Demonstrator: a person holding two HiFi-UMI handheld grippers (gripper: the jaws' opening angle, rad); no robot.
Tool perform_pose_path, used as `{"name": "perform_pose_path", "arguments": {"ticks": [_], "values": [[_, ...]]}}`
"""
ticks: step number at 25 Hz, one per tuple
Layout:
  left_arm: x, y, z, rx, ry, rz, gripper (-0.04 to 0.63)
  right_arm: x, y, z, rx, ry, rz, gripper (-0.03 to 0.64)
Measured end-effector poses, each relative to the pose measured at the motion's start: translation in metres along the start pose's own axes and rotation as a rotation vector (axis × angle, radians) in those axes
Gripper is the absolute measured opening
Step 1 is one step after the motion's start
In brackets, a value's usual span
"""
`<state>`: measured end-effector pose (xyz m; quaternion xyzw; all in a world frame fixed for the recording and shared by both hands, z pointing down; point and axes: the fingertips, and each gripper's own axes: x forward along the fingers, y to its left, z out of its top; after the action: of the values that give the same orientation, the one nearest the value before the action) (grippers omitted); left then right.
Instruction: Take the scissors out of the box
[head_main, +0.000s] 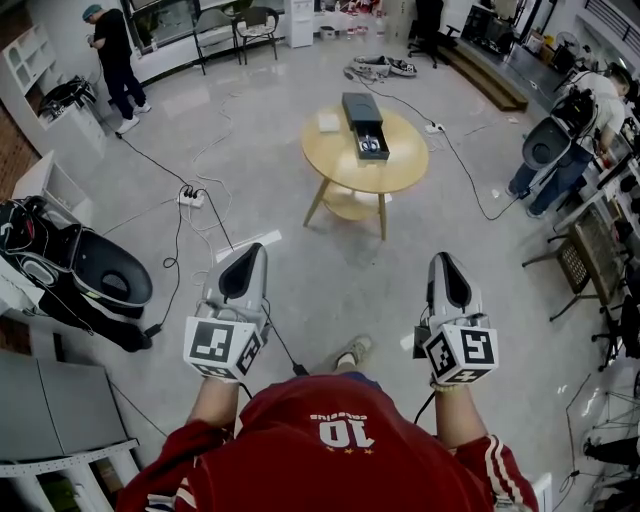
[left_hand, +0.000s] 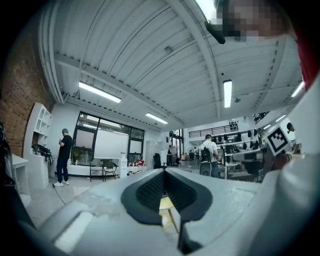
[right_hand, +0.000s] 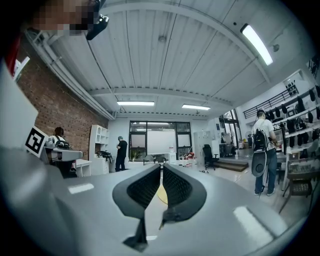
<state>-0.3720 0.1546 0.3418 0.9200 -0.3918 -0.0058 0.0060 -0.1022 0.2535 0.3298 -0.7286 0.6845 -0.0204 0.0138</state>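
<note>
Scissors (head_main: 369, 146), small w/ bluish handles, lie inside the long dark-grey box (head_main: 356, 108), at its nearer end; finer detail too small to read. Box sits on the round light-wood worktop (head_main: 340, 172) in the upper centre of the head view, w/ a flat white square item (head_main: 328, 122) just left of it.

Left gripper (head_main: 250, 256), lower left of centre, and right gripper (head_main: 443, 262), lower right of centre, both point toward the worktop but are well apart from it, over bare grey floor (head_main: 300, 270).

Left gripper view: black ribbed fingers (left_hand: 150, 192) pressed together at the tips, nothing between. Right gripper view: fingers (right_hand: 142, 187) also drawn together, a thin slit at most, nothing in it.

Person's red jersey (head_main: 330, 450) fills the bottom centre. White power strip (head_main: 190, 197) w/ black cables lies on the floor at mid-left. Person in dark clothes (head_main: 112, 60) stands at upper left, another person (head_main: 590, 110) at the right edge.
</note>
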Motion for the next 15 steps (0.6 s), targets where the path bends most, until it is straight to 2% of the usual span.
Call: {"name": "perform_pose_path", "arguments": {"ticks": [15], "values": [[0.042,-0.016,-0.009,-0.022,0.019,-0.013,0.0,0.025,-0.032,-0.008,0.025,0.033,0.012,0.003]]}}
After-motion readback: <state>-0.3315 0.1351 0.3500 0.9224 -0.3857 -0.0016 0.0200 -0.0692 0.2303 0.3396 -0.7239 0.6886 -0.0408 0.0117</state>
